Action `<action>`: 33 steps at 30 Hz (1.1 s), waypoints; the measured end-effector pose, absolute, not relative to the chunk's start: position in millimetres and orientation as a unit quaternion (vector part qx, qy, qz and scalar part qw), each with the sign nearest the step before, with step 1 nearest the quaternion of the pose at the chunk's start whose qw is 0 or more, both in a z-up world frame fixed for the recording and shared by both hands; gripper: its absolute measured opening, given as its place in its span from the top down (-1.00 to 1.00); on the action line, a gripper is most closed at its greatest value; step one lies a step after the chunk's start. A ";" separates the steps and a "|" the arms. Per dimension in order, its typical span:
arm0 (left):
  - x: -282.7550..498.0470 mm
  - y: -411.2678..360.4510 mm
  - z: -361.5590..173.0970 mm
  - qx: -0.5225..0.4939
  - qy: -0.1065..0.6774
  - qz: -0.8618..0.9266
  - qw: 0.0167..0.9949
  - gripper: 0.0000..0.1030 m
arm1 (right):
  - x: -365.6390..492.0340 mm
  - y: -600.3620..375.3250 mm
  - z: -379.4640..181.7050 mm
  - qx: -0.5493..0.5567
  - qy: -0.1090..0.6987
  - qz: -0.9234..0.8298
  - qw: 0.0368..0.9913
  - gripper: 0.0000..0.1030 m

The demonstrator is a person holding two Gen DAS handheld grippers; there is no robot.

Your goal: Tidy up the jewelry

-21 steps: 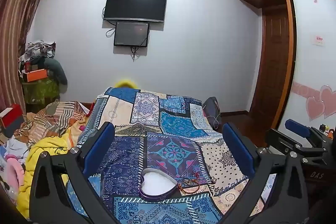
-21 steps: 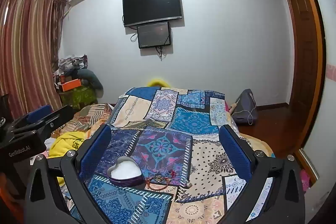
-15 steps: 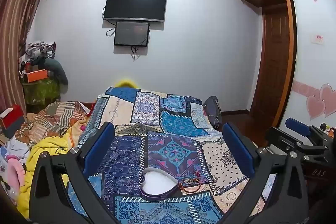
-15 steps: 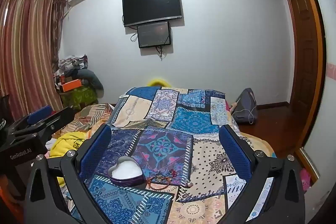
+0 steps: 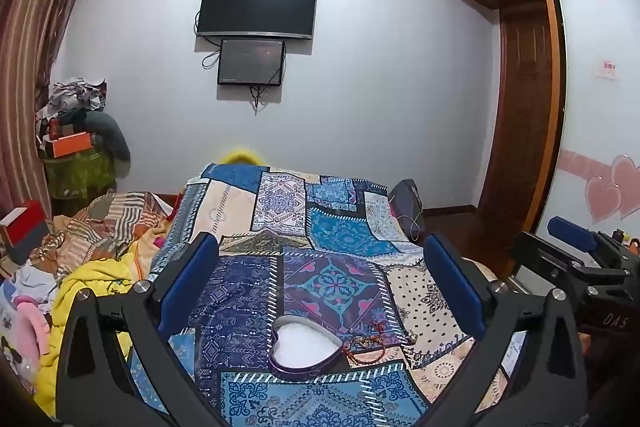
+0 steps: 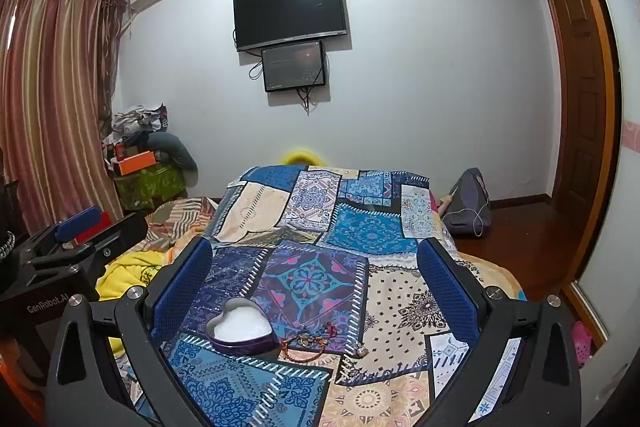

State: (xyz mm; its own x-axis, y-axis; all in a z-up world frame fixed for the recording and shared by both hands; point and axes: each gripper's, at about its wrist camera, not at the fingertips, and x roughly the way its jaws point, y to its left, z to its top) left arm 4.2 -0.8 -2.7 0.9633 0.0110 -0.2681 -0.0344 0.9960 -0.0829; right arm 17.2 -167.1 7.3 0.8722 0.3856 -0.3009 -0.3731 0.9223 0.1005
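Both the left gripper (image 5: 320, 281) and right gripper (image 6: 314, 277) hover with jaws spread wide, grasping nothing. Between each pair of jaws, on the bed (image 6: 384, 307), lies the heart-shaped box (image 6: 242, 325), with the red bracelet (image 6: 304, 345) just beside it, nearer the right jaw.

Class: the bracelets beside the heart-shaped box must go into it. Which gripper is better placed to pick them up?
Probably the right gripper: the bracelets lie nearly centred between its open fingers, whereas they sit right of centre for the left gripper.
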 end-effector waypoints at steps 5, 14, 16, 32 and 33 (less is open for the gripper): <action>4.1 -2.8 -5.5 -0.041 0.135 0.012 0.990 -1.00 | 18.0 -169.8 8.7 0.020 0.159 0.195 0.967 -0.97; 2.3 -1.9 -8.2 -0.041 0.134 0.012 0.990 -1.00 | 19.1 -168.1 7.7 0.020 0.160 0.196 0.967 -0.97; 2.7 -2.1 -7.5 -0.041 0.134 0.011 0.990 -1.00 | 19.2 -167.8 8.3 0.020 0.160 0.196 0.967 -0.97; 2.1 -2.8 -8.4 -0.040 0.134 0.012 0.990 -1.00 | 19.2 -167.4 8.0 0.021 0.162 0.196 0.967 -0.97; 1.8 -3.1 -8.8 -0.040 0.134 0.012 0.990 -1.00 | 19.1 -167.2 8.1 0.021 0.161 0.196 0.967 -0.97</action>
State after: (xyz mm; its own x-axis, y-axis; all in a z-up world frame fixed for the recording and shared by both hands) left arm 1.8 -3.1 -8.8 0.9639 0.0121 -0.2661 -0.0336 0.9965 -0.0765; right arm 19.1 -167.2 8.1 0.8712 0.3855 -0.3041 -0.3719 0.9224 0.1037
